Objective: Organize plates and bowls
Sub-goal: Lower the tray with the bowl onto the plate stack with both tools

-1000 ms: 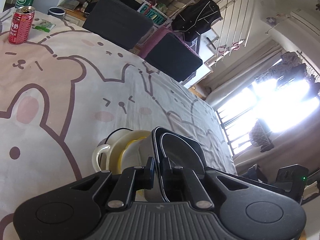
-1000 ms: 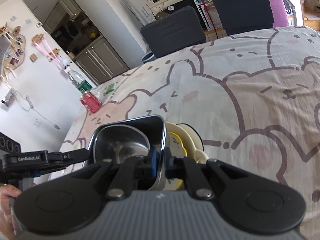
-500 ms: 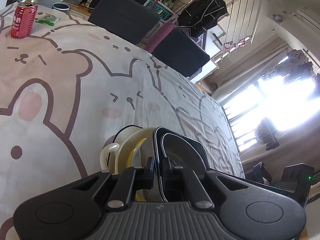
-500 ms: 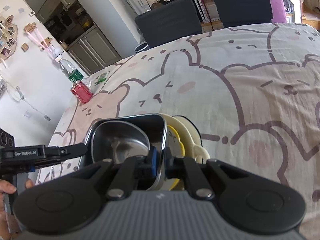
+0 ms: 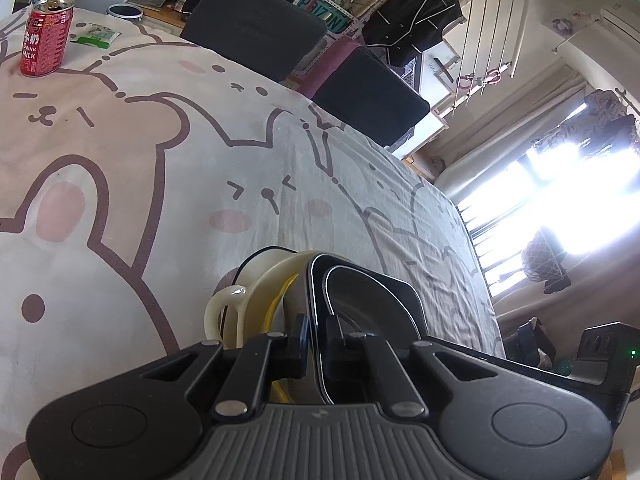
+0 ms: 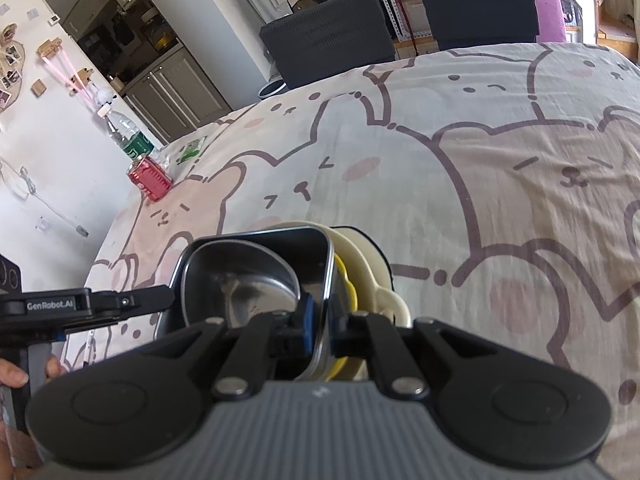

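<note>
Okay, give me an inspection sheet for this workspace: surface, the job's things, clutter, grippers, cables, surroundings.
Surface: table under a bear-print cloth, wrinkled, no spills seen.
Job's things: square steel tray sits on a cream handled bowl, with a yellow rim showing between them.
Clutter: red milk can, green-labelled bottle and a small green packet at the far corner.
Grippers: left hand-held gripper shut on the tray's rim; right hand-held gripper shut on the opposite rim.
Cables: white cable on the wall; none on the table.
Surroundings: two dark chairs at the far edge, kitchen cabinets, bright window.
</note>
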Demonstrator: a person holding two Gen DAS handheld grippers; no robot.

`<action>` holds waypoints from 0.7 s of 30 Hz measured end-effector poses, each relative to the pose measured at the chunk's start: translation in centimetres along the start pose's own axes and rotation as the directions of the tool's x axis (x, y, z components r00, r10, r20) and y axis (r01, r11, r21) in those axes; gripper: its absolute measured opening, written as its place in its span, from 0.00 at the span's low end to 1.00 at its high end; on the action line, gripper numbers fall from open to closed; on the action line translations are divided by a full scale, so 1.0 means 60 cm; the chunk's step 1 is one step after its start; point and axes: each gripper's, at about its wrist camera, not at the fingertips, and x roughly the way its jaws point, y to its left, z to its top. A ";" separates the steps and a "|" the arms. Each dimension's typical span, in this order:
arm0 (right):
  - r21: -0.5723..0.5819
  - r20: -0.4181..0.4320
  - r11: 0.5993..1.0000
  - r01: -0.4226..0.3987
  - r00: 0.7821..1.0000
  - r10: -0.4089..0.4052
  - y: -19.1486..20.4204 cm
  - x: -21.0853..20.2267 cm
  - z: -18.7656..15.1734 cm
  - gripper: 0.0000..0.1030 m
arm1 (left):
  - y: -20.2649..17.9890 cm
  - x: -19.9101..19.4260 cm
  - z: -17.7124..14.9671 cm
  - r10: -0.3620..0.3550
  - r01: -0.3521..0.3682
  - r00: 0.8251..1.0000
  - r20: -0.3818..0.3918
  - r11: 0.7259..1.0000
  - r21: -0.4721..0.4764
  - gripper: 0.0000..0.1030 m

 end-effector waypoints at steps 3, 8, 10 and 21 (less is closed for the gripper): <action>-0.004 -0.004 1.000 0.006 1.000 -0.006 0.002 0.004 0.000 0.10 | 0.000 0.003 0.000 0.003 -0.003 1.000 -0.007 1.000 0.001 0.08; -0.009 -0.012 1.000 0.016 1.000 -0.016 0.001 0.009 0.001 0.10 | -0.001 0.006 -0.002 0.013 -0.013 1.000 -0.017 1.000 0.008 0.08; -0.013 -0.012 1.000 0.017 1.000 -0.017 0.002 0.010 0.001 0.10 | -0.001 0.007 -0.002 0.014 -0.014 1.000 -0.017 1.000 0.009 0.08; -0.023 -0.010 1.000 0.010 1.000 -0.010 0.002 0.010 0.000 0.12 | -0.001 0.009 -0.003 0.026 -0.026 0.999 -0.023 0.999 0.024 0.08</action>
